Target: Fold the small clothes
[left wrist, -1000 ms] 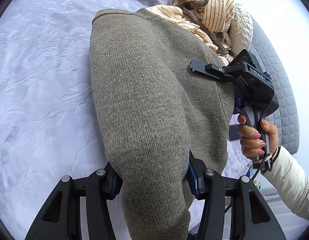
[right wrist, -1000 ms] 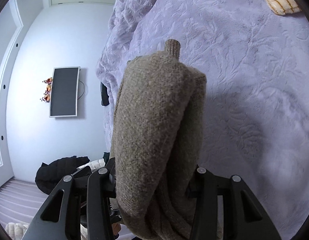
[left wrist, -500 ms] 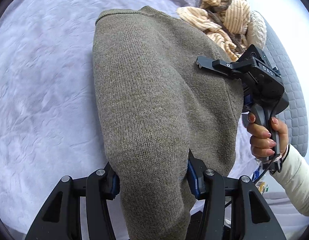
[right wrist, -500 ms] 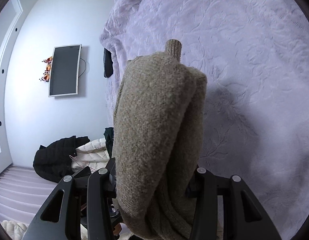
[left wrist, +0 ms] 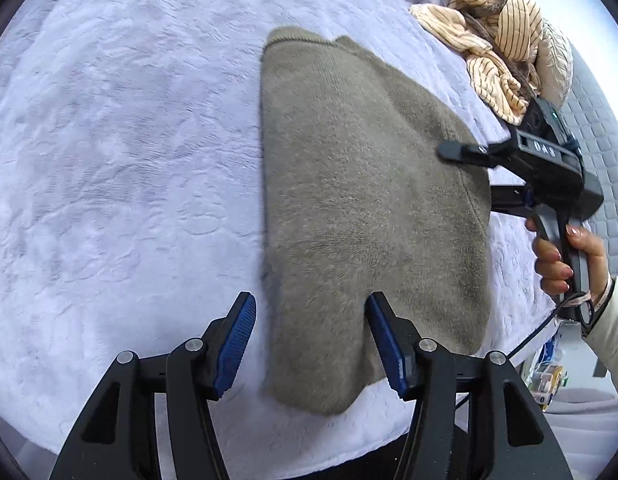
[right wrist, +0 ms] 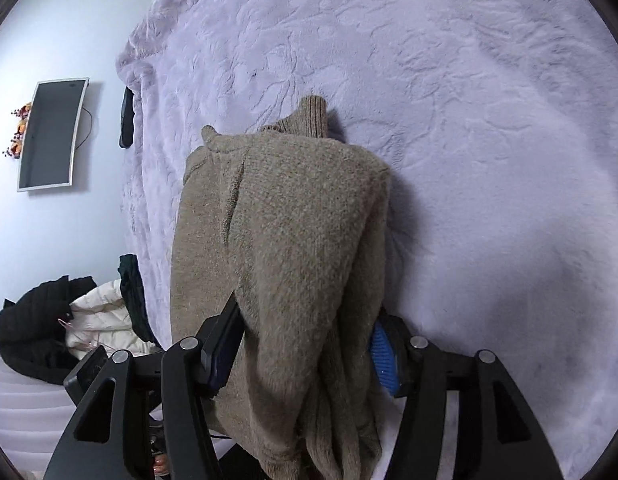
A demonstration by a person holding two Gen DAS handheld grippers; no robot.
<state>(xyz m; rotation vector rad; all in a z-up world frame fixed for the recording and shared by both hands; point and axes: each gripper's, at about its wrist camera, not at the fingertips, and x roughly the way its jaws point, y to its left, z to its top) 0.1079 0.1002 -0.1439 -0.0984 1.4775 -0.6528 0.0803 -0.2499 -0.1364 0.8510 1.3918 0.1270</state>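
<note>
A second ago both tools were clamped on the sweater (left wrist: 365,208) and held it up; now it has come down onto the bed (left wrist: 121,168), and the left hand-held gripper (left wrist: 309,328) has let go. Its blue pads (left wrist: 239,342) stand wide apart, and the near end of the sweater lies between them, touching the right pad but free of the left one. The sweater lies folded on the pale purple blanket, its ribbed edge at the far end. The right hand-held gripper (right wrist: 305,344) has its jaws parted too, though the thick bunch of wool fills the space between them, and I cannot tell if they are pressing it or not. A ribbed cuff (right wrist: 315,116) sticks out beyond the folded part and rests on the blanket. At the far corner of the bed is a heap of striped clothes (left wrist: 497,44), apart from the sweater. On the wall beyond the bed hangs a dark screen (right wrist: 51,134).
</note>
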